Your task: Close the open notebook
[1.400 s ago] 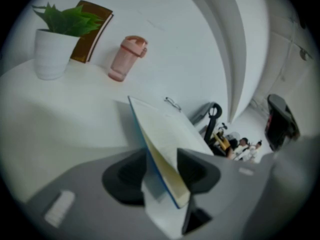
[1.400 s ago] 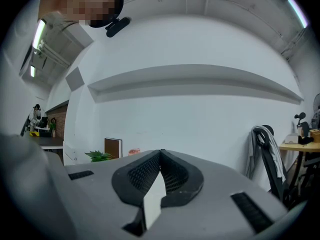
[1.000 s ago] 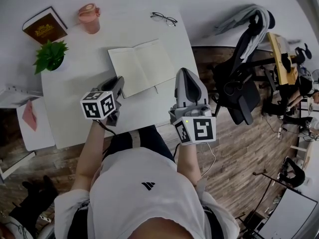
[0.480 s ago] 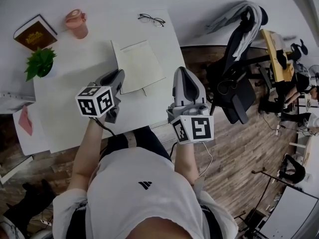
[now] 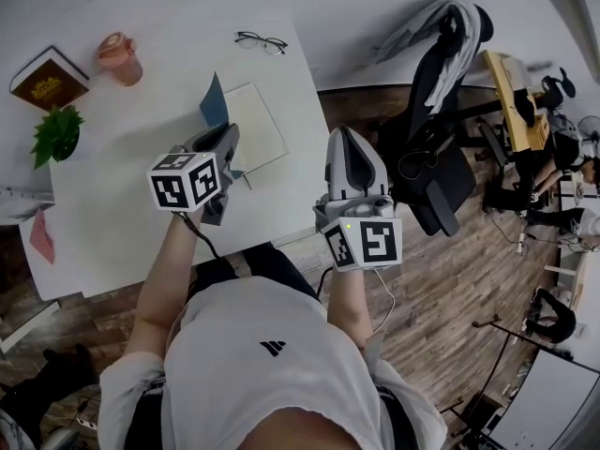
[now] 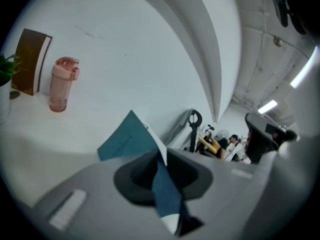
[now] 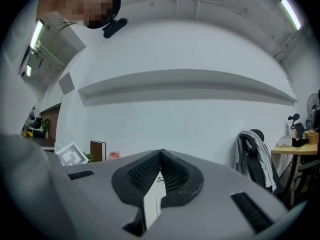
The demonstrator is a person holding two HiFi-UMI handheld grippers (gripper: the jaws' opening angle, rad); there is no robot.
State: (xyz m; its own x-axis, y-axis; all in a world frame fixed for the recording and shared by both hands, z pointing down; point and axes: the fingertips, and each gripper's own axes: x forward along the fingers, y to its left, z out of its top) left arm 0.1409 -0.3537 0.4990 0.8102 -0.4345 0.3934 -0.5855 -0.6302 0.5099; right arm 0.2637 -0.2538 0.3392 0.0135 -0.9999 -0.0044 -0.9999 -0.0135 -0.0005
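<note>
My left hand-held gripper is pinched narrow on the teal card cover of the white-paged notebook. The notebook lies on the white bench with that cover stood up partway over the pages. The jaws have just eased open a touch with the cover between them. If they slacken further, I judge it could slip out and flop back open. My right hand-held gripper is closed on nothing, near the bench's corner.
</note>
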